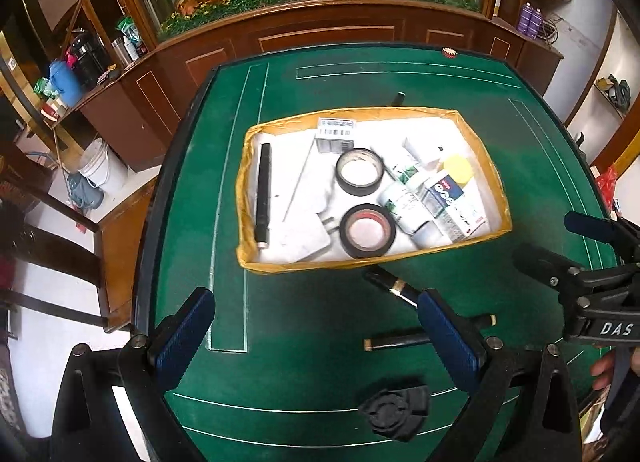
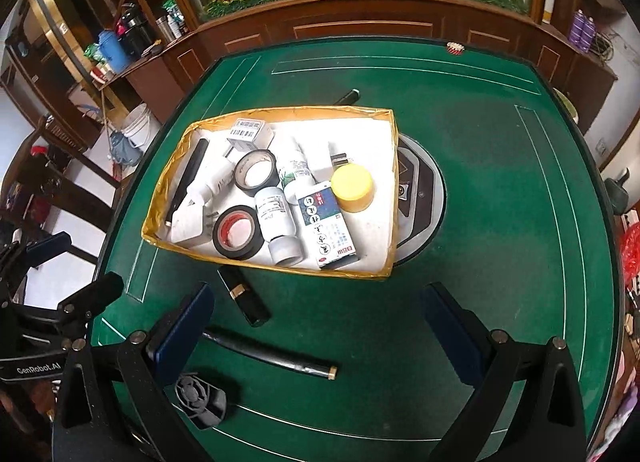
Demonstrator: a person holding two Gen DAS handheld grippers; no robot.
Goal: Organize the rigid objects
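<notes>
A yellow-rimmed tray [image 1: 246, 166] [image 2: 394, 166] on the green table holds two black tape rolls [image 1: 368, 230] [image 2: 236, 236], white bottles [image 1: 404, 202] [image 2: 276, 214], small boxes [image 1: 456, 202] [image 2: 326, 222], a yellow cap [image 1: 458, 168] [image 2: 352, 186] and a long black rod [image 1: 263, 194] [image 2: 188, 178]. On the felt in front lie a short black pen with a gold band [image 1: 394, 286] [image 2: 244, 296], a long black pen [image 1: 400, 340] [image 2: 280, 358] and a black round part [image 1: 394, 410] [image 2: 198, 398]. My left gripper [image 1: 316, 338] is open above the felt, empty. My right gripper [image 2: 316, 336] is open, empty, and also shows in the left wrist view [image 1: 580, 262].
Another black pen [image 1: 399, 98] [image 2: 348, 96] lies behind the tray. A round grey panel [image 2: 424, 198] sits in the table centre, partly under the tray. Wooden chairs [image 1: 60, 254] stand left of the table. A wooden cabinet with a planter [image 1: 320, 22] runs behind.
</notes>
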